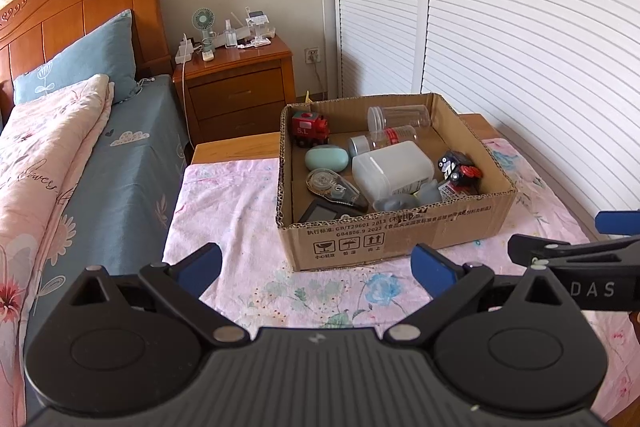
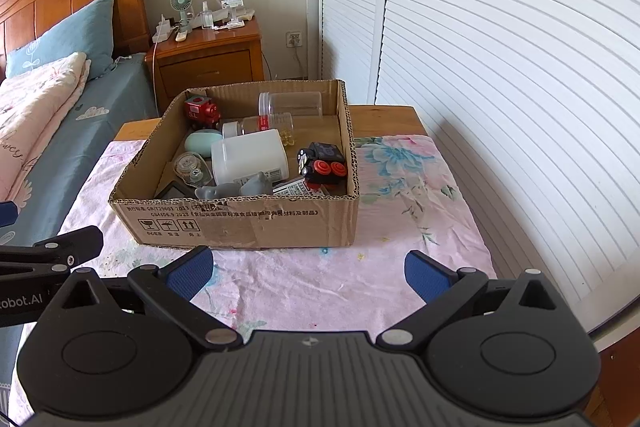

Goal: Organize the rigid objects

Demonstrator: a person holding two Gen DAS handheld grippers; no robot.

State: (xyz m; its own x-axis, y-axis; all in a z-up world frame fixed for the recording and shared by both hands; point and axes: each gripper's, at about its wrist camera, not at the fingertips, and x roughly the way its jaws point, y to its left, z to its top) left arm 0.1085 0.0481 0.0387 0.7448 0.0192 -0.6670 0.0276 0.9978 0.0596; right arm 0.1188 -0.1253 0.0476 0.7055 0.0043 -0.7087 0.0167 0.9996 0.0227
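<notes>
Louvred wardrobe doors [image 2: 500, 87] across the whole right of both frames; bed [image 1: 80, 155] with wooden headboard down the left; nightstand [image 1: 236, 83] upper centre-left, cluttered with a small fan and bottles.

Desk [image 2: 384, 119] in mid-frame, draped with a pink floral cloth [image 2: 300, 287], probably to cushion and steady whatever is set down.

Cardboard box [image 2: 240, 223] open-topped, flat on the cloth in the centre of both views, near wall toward the cameras. Low walls, so easy reach from above.

Inside, all the rigid things, lying loose and mixed rather than in rows:
- white plastic container [image 2: 250, 155] on its side, centre of the box
- two clear jars [image 2: 290, 105] on their sides at the far wall
- red toy train [image 2: 202, 111] upright in the far left corner
- black toy car [image 2: 322, 163] with red wheels, tipped against the right wall
- mint oval case [image 2: 202, 143] left of centre
- correction tape dispenser [image 1: 336, 187] flat at lower left of the box
- grey piece [image 2: 236, 189] and a printed packet by the near wall; identity unclear

Nothing of the kind visible on the cloth outside the box. Fits either items gathered into the box, or a full box waiting to be sorted out.

Left gripper [image 1: 316, 263] at bottom of its frame, jaws wide apart, holding nothing, hovering short of the box. Right gripper [image 2: 308, 267] likewise: jaws spread, nothing between the blue pads, aimed at the near wall.
</notes>
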